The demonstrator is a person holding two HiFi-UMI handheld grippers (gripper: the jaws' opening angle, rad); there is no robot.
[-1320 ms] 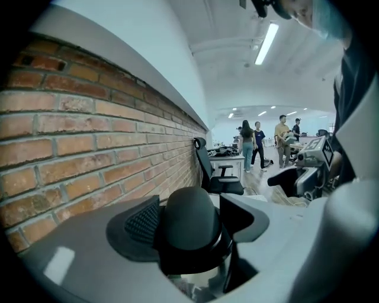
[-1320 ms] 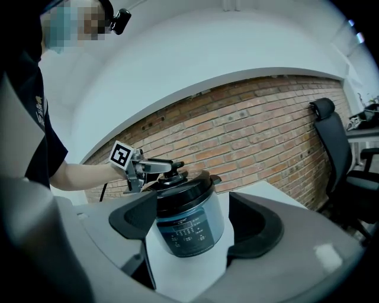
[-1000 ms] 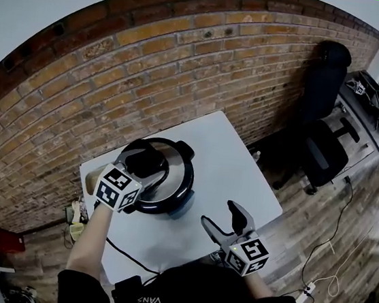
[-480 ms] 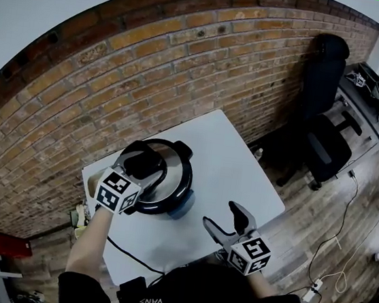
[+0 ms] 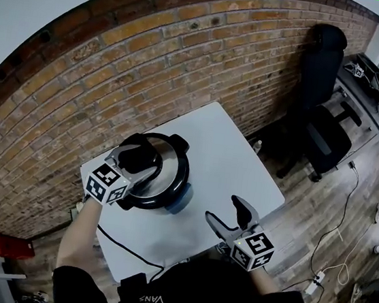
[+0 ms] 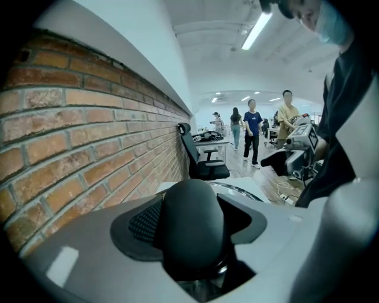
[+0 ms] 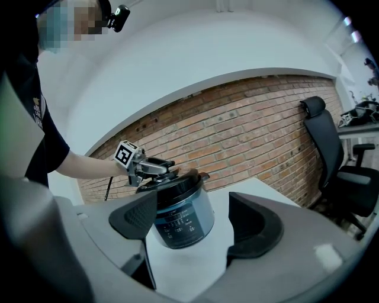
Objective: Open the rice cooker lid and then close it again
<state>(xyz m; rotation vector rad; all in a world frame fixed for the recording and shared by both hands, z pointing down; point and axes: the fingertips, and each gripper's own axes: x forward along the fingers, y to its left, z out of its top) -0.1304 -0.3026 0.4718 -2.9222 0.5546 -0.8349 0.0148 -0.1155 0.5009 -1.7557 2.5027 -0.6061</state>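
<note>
**left gripper takes the lid handle, lid down**

the rice cooker (image 7: 180,216) stands on the wall-side half of the white table (image 5: 227,155) with its lid (image 5: 169,164) seated on the pot. the black lid handle (image 6: 192,228) fills the gap of the left gripper (image 5: 141,163), whose jaws have just been closing. both pads look pressed against it, so i read this as a grasp.

from where i stand, the step in hand looks like the opening. to do it well, i'd keep the handle deep and centred between the pads, as it sits now. i'd turn or lift along whatever line the lid wants and not haul it sideways. nothing braces the pot, so a crooked pull could drag or tip the whole cooker.

the right gripper (image 5: 226,217) hangs over the near edge of the table, well apart from the cooker, jaws spread with nothing in them. it is free to steady the body if the pot starts to shift.

the table top is bare around the cooker, and a black cord (image 5: 129,253) trails off its near edge. a brick wall (image 5: 139,59) runs just behind. a black office chair (image 5: 322,129) sits on the wooden floor (image 5: 345,221) to the right, and people (image 6: 251,127) stand far down the room.
</note>
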